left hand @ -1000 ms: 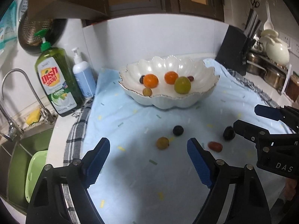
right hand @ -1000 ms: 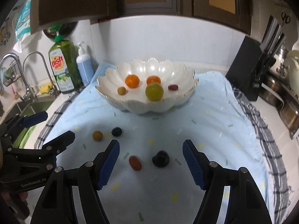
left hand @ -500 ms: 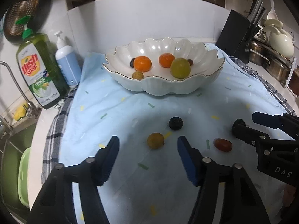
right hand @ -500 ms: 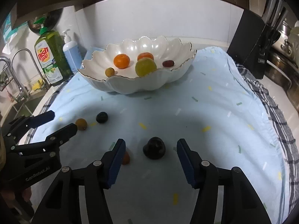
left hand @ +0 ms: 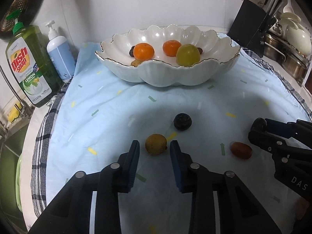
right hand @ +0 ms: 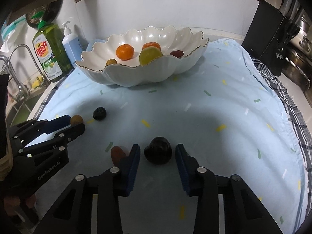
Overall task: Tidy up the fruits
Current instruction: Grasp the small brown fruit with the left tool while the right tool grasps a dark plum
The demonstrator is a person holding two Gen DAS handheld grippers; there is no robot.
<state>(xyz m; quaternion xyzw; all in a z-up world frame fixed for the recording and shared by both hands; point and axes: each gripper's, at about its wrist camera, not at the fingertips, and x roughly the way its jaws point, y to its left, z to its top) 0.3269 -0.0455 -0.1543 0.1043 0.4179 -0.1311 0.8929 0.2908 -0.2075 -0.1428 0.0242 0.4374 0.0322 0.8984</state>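
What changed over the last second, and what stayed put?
Both grippers came down and narrowed: the left gripper now brackets the brown fruit, the right gripper the dark fruit. Fingers are closing, gaps remain. Bowl and other fruit unchanged.

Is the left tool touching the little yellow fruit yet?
Apart. In the left wrist view the closing left tool has the yellow fruit between its pads, cloth showing on both sides.

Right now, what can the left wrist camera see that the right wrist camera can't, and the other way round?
Only the left wrist view: a cream teapot beside the knife block, and the left hand-held gripper closing around a small yellow-brown fruit, pads not yet touching.

Only the right wrist view: the right hand-held gripper closing around a dark plum, gaps showing.

Both: the scalloped white bowl, the red grape tomato, the dish soap bottle.
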